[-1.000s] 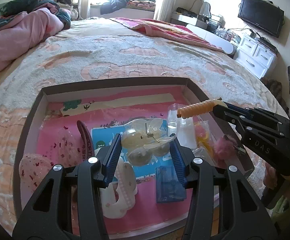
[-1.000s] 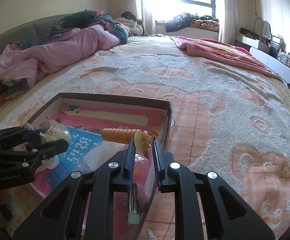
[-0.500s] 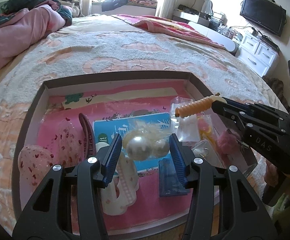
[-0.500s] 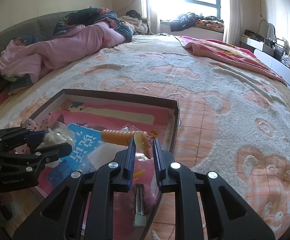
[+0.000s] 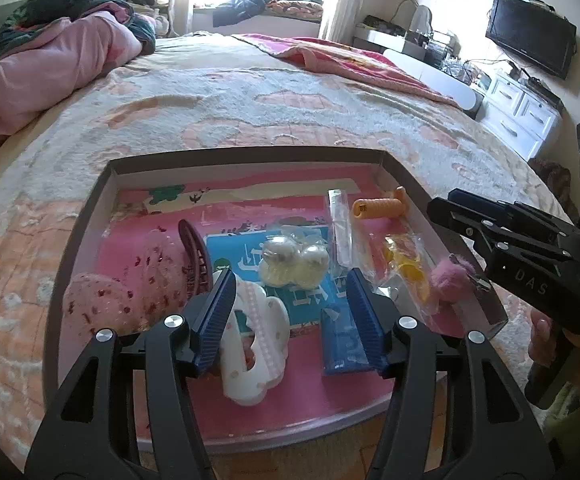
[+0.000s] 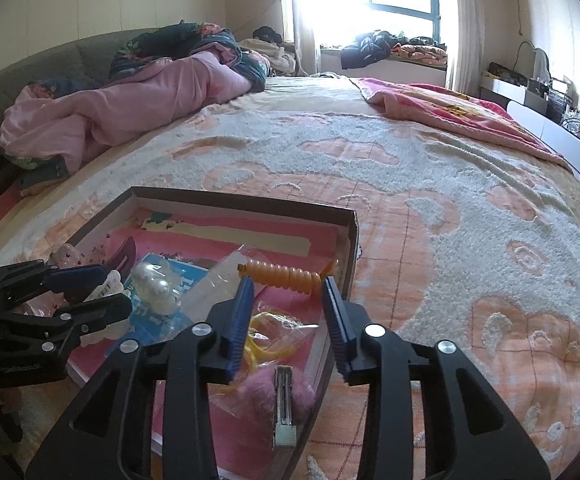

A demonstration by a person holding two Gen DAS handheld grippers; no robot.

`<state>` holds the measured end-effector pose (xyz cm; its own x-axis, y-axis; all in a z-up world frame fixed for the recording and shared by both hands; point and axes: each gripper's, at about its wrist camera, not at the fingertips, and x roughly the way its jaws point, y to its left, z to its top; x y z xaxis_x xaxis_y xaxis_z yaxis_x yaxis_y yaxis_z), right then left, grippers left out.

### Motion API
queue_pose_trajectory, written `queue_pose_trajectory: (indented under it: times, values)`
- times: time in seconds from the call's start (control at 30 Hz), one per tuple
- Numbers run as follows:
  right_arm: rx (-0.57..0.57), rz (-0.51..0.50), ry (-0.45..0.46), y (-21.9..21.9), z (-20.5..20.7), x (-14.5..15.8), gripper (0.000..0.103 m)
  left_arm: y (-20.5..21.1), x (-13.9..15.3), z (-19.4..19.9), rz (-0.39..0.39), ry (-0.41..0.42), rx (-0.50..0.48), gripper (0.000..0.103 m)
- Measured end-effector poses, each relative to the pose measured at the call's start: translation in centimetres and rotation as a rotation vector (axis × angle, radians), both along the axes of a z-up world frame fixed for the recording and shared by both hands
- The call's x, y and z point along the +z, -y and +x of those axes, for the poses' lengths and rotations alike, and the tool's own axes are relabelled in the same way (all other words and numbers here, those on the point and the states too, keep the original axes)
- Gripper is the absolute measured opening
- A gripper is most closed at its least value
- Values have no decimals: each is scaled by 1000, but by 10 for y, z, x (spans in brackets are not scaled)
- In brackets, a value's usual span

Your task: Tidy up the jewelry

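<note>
A shallow cardboard box with a pink floor lies on the bed. A clear bag of pearl earrings lies in its middle, just ahead of my open, empty left gripper. An orange spiral hair tie lies by the right wall; in the right wrist view the hair tie sits just ahead of my open, empty right gripper. The pearl bag also shows there, near the left gripper's fingers.
The box also holds a white hair claw, a dark red clip, a blue packet, a yellow item in a bag, a pink fluffy clip and a pink patterned pouch. A pink quilt lies far left.
Both grippers opened. The left one let the pearl bag down onto the box floor. The right one let the orange hair tie down by the box's right wall.
</note>
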<state>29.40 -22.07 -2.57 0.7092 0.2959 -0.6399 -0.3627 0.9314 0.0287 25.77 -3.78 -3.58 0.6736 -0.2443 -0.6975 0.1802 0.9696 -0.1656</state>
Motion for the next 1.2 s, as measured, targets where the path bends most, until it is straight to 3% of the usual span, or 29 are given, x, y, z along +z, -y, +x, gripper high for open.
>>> queue_pose_trajectory:
  times: [0.23,0.37,0.5,0.77,1.2]
  values:
    - [-9,25,28,3,-14,9,61,-8,11,-12,-1,19,25,56]
    - [-14,37,56,5,-28,16,75,-13,15,-21,-1,29,39,64]
    - [-15,57,67,7,-41,23,83,-19,19,-31,-3,48,51,75]
    - [-32,81,94,7,-64,37,90,-31,29,-52,-11,89,65,91]
    - [-23,94,123,-1,-108,51,94,-41,46,-85,-14,142,90,91]
